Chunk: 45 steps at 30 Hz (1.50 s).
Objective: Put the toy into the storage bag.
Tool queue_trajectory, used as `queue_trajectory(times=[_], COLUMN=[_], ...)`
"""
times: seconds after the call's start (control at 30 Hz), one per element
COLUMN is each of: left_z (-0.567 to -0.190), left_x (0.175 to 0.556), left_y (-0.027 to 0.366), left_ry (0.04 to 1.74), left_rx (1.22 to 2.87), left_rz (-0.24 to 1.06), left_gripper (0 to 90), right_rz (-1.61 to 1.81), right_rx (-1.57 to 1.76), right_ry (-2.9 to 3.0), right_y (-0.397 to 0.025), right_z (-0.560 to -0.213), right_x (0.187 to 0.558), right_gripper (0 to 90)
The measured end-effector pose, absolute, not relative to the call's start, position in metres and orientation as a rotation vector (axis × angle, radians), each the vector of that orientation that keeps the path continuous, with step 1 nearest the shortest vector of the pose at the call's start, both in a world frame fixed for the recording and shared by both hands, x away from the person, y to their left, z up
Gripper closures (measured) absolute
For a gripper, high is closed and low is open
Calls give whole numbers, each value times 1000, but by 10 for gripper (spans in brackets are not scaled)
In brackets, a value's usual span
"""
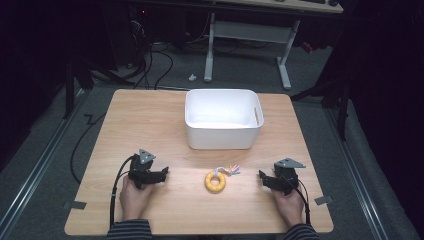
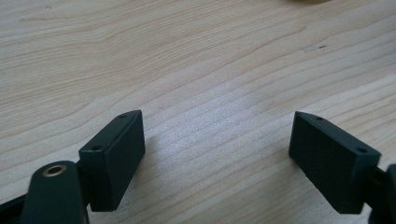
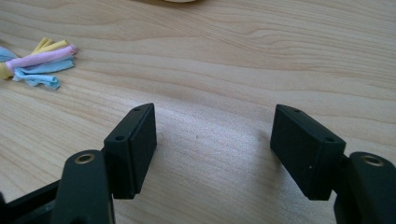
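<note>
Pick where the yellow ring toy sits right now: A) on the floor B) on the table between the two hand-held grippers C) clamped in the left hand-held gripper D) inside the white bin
B: the yellow ring toy lies on the table, between the left hand-held gripper and the right hand-held gripper, apart from both, in front of the white bin.

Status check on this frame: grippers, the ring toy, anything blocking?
Left gripper open, empty, low over the table. Right gripper open, empty. Yellow ring toy with coloured tassels lies between them, untouched. White bin behind it; nothing in the way.
</note>
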<state>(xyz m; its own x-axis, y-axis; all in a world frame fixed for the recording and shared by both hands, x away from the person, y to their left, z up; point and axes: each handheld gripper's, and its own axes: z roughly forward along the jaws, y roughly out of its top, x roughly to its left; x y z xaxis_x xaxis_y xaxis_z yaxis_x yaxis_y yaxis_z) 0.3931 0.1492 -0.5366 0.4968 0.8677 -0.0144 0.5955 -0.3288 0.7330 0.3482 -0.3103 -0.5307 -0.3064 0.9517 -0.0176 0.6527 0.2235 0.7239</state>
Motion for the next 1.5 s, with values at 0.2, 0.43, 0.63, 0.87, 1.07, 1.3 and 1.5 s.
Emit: queue_trajectory(times=[0.2, 0.43, 0.63, 0.87, 1.07, 1.3, 1.5], left_z=[-537, -537, -537, -537, -537, -537, -537], left_x=[393, 393, 393, 393, 393, 393, 393], left_y=[149, 149, 149, 149, 149, 149, 149], left_ry=[1198, 1198, 1198, 1198, 1199, 1199, 1199], left_rx=[2051, 2051, 2051, 2050, 2049, 2049, 2050], left_rz=[505, 505, 504, 504, 504, 504, 504], left_gripper=[187, 187, 187, 187, 187, 187, 187], right_rz=[858, 865, 866, 856, 848, 795, 769], right_rx=[1477, 1455, 1459, 1463, 1472, 1509, 1514], right_ry=[2039, 2060, 2059, 2069, 2058, 2093, 2140], right_y=[-310, -310, -309, -309, -308, -313, -313], right_z=[-531, -531, -531, -530, -530, -524, -517], right_x=[348, 349, 348, 349, 348, 348, 350], right_gripper=[320, 320, 318, 308, 298, 309, 321])
